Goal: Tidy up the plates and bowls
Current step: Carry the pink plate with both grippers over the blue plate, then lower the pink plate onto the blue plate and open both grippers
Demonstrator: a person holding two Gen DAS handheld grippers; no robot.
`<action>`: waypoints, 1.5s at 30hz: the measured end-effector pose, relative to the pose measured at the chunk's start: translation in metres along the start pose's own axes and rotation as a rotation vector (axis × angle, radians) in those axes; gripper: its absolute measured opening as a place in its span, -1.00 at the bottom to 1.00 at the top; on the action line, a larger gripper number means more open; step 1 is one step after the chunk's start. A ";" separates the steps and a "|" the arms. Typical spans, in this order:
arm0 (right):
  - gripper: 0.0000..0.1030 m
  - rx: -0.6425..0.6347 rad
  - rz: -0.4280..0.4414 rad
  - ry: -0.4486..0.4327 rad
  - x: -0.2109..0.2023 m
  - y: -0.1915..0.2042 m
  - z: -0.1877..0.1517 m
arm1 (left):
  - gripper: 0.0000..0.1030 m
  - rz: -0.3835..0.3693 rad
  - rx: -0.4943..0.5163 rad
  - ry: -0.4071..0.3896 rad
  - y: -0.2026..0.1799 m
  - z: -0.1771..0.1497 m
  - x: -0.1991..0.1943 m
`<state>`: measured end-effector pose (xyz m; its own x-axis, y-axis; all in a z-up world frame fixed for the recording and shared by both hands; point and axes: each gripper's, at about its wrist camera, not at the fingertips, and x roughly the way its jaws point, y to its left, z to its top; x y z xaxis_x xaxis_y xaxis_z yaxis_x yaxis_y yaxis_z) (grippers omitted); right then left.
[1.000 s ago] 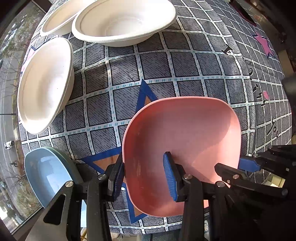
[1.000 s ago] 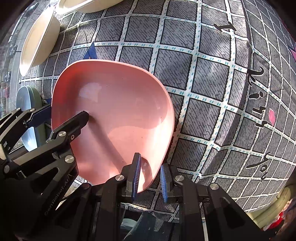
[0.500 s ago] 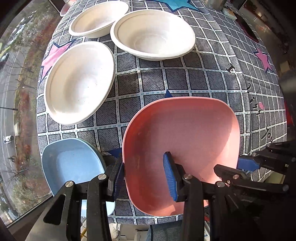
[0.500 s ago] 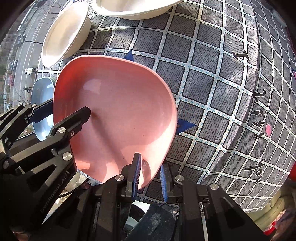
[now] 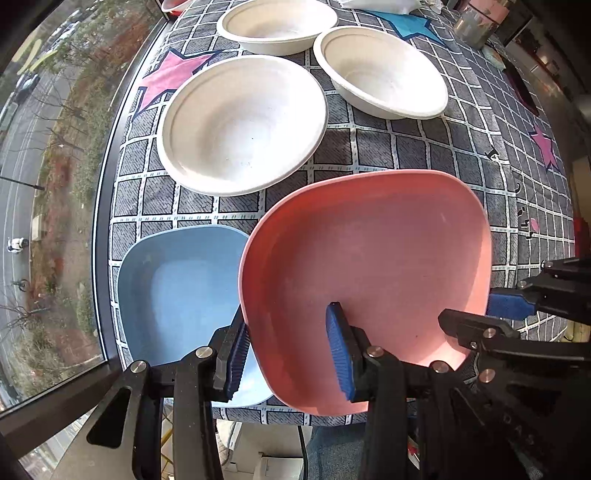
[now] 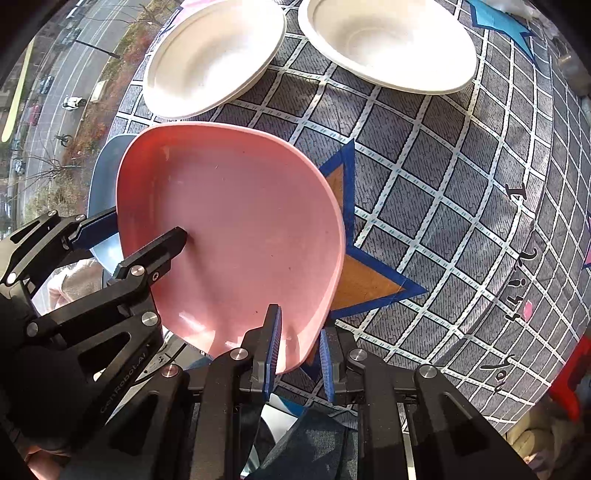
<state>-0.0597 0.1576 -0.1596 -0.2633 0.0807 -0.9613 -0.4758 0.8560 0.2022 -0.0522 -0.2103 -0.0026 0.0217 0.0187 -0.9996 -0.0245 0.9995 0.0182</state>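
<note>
A pink squarish plate (image 5: 373,269) is held in the air above the table by both grippers. My left gripper (image 5: 288,350) is shut on its near left rim; it shows in the right wrist view (image 6: 129,236) too. My right gripper (image 6: 297,354) is shut on the plate's (image 6: 236,229) near right rim and shows in the left wrist view (image 5: 480,314). A blue plate (image 5: 177,295) lies on the table below and left of the pink one. Three white bowls (image 5: 243,122) (image 5: 380,70) (image 5: 277,22) stand farther back.
The table has a grey checked cloth (image 6: 443,221) with an orange star (image 6: 362,273) where the pink plate stood. The table's left edge meets a window (image 5: 55,184). A metal can (image 5: 472,26) stands at the far right.
Both grippers have lifted the pink plate higher and drawn it back toward the near edge. The blue plate and all three bowls have come into full view.
</note>
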 end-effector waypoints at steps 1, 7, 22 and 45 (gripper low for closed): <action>-0.57 -0.009 -0.002 -0.001 0.001 0.005 0.001 | -0.16 -0.001 -0.008 0.000 0.004 -0.001 -0.001; -0.57 -0.066 0.003 0.000 0.007 0.025 0.006 | -0.16 0.007 -0.058 -0.010 0.030 -0.004 -0.011; -0.57 -0.183 0.025 0.050 0.045 0.067 0.018 | -0.16 0.042 -0.162 0.002 0.068 -0.001 -0.006; 0.31 -0.081 0.122 -0.008 0.057 0.062 0.047 | 0.47 0.077 -0.328 -0.018 0.115 -0.008 -0.007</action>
<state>-0.0641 0.2391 -0.2104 -0.3164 0.1862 -0.9302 -0.5066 0.7958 0.3316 -0.0630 -0.0955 0.0059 0.0253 0.0971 -0.9950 -0.3471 0.9342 0.0823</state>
